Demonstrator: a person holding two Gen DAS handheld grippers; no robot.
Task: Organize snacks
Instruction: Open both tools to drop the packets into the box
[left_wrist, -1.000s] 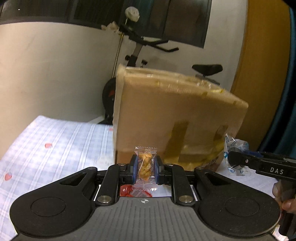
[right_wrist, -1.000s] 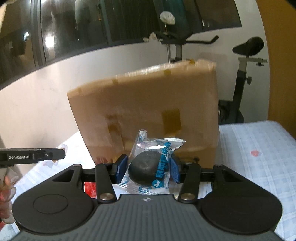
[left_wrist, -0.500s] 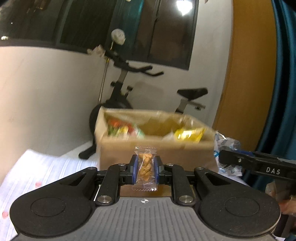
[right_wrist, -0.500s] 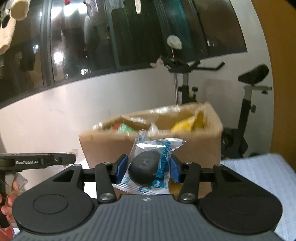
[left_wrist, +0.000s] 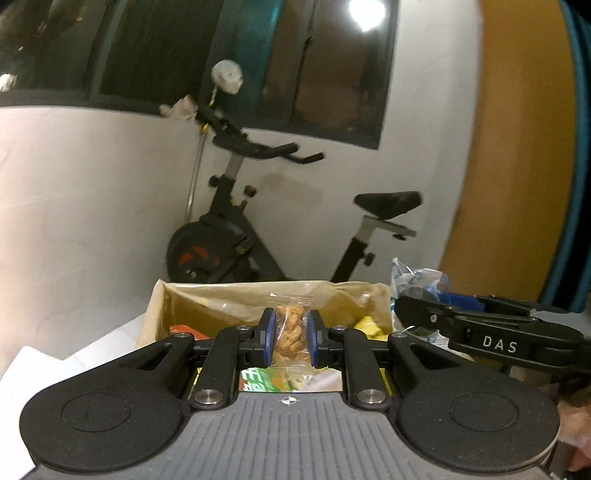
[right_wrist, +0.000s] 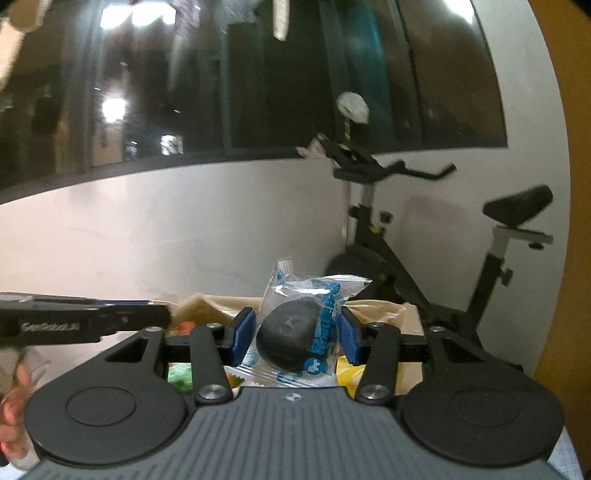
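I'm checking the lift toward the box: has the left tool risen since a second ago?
Yes. The left tool, shut on the peanut packet, has risen: the cardboard box showed its side before; now its open top shows below.

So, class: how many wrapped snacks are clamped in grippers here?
2. The twisted golden snack sits in the left gripper; the dark round snack sits in the right gripper. More lie half-hidden in the cardboard box.

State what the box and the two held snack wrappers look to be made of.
Box: corrugated cardboard by its matte tan walls, apparently lined with glossy film. Twisted snack's wrapper: clear glossy plastic with crimped ends. Dark round snack's wrapper: clear plastic film printed blue, shiny and creased.
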